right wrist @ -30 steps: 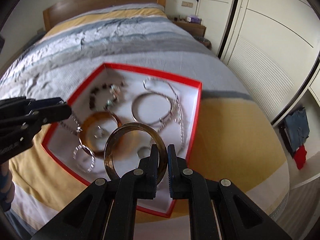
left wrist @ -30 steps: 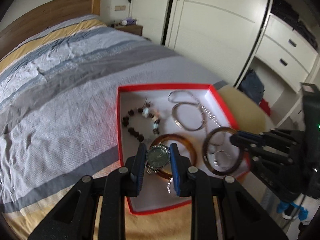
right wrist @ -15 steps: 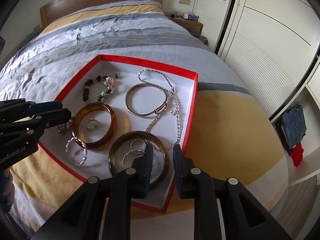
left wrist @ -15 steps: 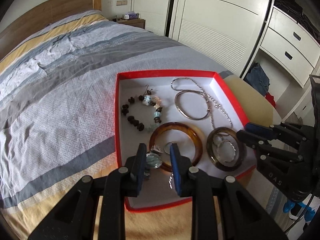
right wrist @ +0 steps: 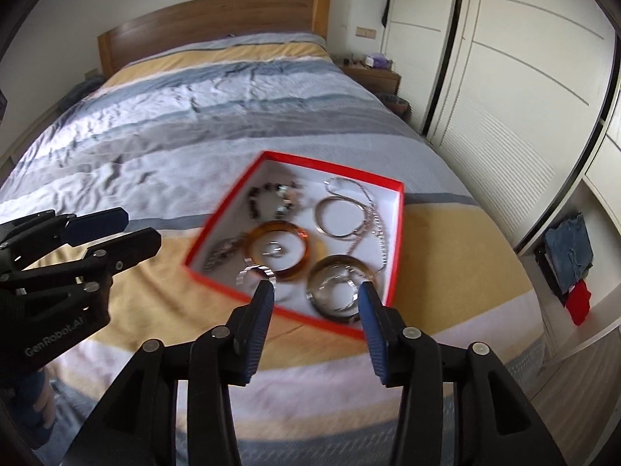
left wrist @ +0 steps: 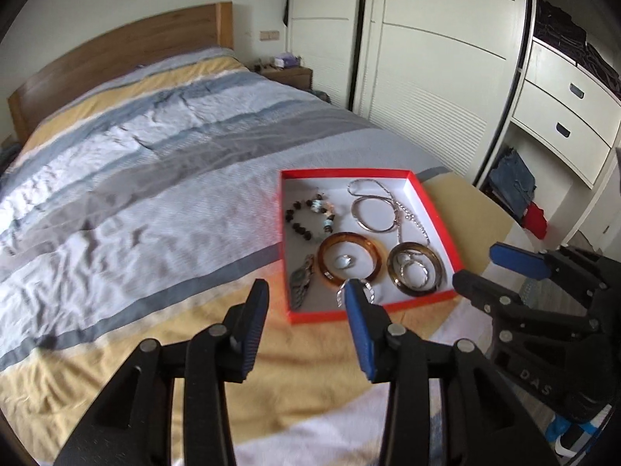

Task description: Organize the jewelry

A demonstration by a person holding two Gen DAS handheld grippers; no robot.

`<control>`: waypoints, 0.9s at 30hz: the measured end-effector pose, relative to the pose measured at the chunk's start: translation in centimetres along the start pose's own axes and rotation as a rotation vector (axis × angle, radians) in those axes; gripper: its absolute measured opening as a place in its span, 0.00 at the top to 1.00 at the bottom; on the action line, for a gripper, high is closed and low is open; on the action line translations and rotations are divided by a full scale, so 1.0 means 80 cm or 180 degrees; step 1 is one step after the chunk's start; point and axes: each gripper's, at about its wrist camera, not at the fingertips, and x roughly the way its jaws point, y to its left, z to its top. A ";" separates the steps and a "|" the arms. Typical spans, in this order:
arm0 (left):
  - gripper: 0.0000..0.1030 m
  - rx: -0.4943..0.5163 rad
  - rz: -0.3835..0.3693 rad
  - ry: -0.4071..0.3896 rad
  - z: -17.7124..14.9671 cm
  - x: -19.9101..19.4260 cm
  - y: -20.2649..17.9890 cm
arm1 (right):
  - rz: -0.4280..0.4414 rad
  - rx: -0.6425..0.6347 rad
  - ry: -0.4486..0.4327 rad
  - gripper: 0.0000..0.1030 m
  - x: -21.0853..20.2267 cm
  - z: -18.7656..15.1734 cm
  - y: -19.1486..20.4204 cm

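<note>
Jewelry box [left wrist: 436,217]: red-rimmed, white inside, near the bed's [left wrist: 155,178] foot-end corner on the wardrobe side.
Left gripper [left wrist: 306,310]: jaws spread, empty, short of the box's near edge.
Right gripper [right wrist: 316,305]: jaws spread, empty, over the near edge.
Near row: watch [left wrist: 300,281] at the near left wall; amber bangle [left wrist: 351,258] ringing a small ring; dark bangle [left wrist: 417,270] with hoops inside.
Far row: beaded bracelet [left wrist: 310,215], silver bangle [left wrist: 374,213], chain [left wrist: 407,213].
Step, by my reading: everything looks boxed; pull both grippers straight clear without clipping the rim.
</note>
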 end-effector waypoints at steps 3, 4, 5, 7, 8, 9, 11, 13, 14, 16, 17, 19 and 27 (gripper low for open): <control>0.62 -0.0045 0.0072 -0.0066 -0.010 -0.040 0.010 | 0.0022 -0.0023 -0.0064 0.50 -0.036 -0.007 0.019; 0.62 -0.0050 0.0095 -0.0086 -0.014 -0.051 0.013 | 0.0034 -0.0025 -0.0085 0.50 -0.046 -0.009 0.024; 0.62 -0.0052 0.0120 -0.0108 -0.017 -0.063 0.016 | 0.0043 -0.0025 -0.0098 0.49 -0.053 -0.011 0.028; 0.62 -0.0057 0.0172 -0.0158 -0.024 -0.089 0.020 | 0.0065 -0.0029 -0.0134 0.49 -0.072 -0.016 0.038; 0.62 -0.0060 0.0190 -0.0184 -0.028 -0.102 0.023 | 0.0080 -0.0036 -0.0157 0.49 -0.083 -0.019 0.045; 0.62 -0.0061 0.0219 -0.0217 -0.033 -0.118 0.026 | 0.0094 -0.0045 -0.0185 0.48 -0.094 -0.023 0.052; 0.62 -0.0062 0.0282 -0.0272 -0.042 -0.143 0.031 | 0.0123 -0.0055 -0.0234 0.47 -0.112 -0.028 0.063; 0.62 -0.0057 0.0349 -0.0329 -0.050 -0.169 0.033 | 0.0154 -0.0066 -0.0294 0.45 -0.134 -0.036 0.076; 0.62 -0.0060 0.0381 -0.0353 -0.055 -0.180 0.035 | 0.0164 -0.0075 -0.0314 0.44 -0.141 -0.038 0.081; 0.62 -0.0082 0.0460 -0.0401 -0.067 -0.205 0.039 | 0.0193 -0.0085 -0.0357 0.42 -0.158 -0.045 0.092; 0.62 -0.0088 0.0498 -0.0430 -0.073 -0.218 0.040 | 0.0213 -0.0086 -0.0375 0.41 -0.166 -0.049 0.097; 0.62 -0.0090 0.0551 -0.0470 -0.084 -0.238 0.044 | 0.0238 -0.0099 -0.0410 0.40 -0.182 -0.057 0.108; 0.62 -0.0160 0.0691 -0.0664 -0.127 -0.314 0.063 | 0.0264 -0.0132 -0.0535 0.39 -0.234 -0.086 0.141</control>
